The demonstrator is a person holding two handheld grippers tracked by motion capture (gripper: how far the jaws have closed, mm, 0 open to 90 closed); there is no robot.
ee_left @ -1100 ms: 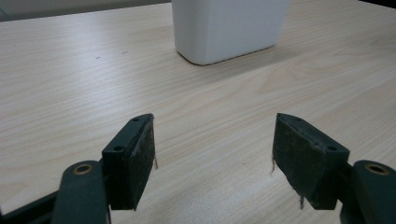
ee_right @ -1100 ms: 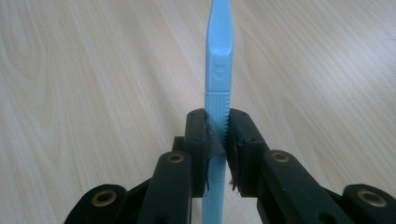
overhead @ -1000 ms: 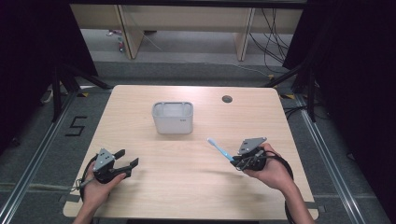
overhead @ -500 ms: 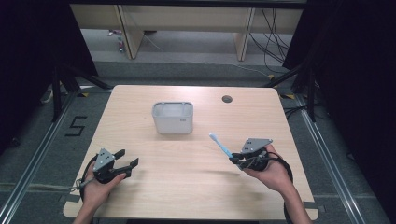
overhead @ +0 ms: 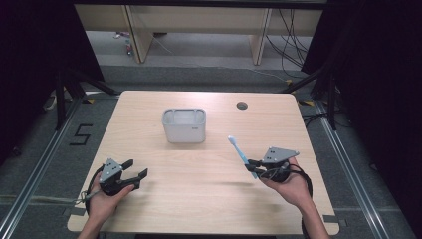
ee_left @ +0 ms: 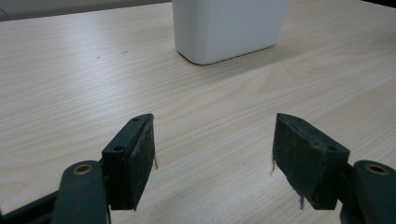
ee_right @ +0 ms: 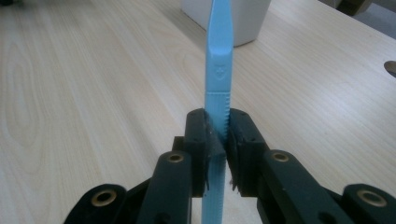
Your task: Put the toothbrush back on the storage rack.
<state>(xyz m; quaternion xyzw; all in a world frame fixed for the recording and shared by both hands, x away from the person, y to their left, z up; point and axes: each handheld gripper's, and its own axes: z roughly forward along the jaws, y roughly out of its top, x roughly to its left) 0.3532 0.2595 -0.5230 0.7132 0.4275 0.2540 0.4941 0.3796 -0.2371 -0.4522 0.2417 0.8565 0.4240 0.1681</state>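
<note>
Two black pads of the right gripper [ee_right: 217,140] are clamped on the ribbed lower handle of a slim light-blue plastic toothbrush [ee_right: 218,70], which runs straight out between them toward the white rectangular plastic holder [ee_right: 240,21] ahead. In the high view the right gripper [overhead: 255,164] sits over the table's right half, and the toothbrush [overhead: 238,149] slants up and away with its white head leading, well short of the holder [overhead: 184,125].

Judged from this, the main risk is the grip itself: the pads bite a narrow handle far from its head, so the long free end could swivel or slide if it knocks the holder's rim. A tilted approach could also push the light holder across the pale wooden table [overhead: 199,199] instead of dropping the brush in.

Farther out, the left gripper [overhead: 137,169], with its jaws apart and nothing between them, rests near the table's front left corner, too far off to steady the holder if it shifts.
</note>
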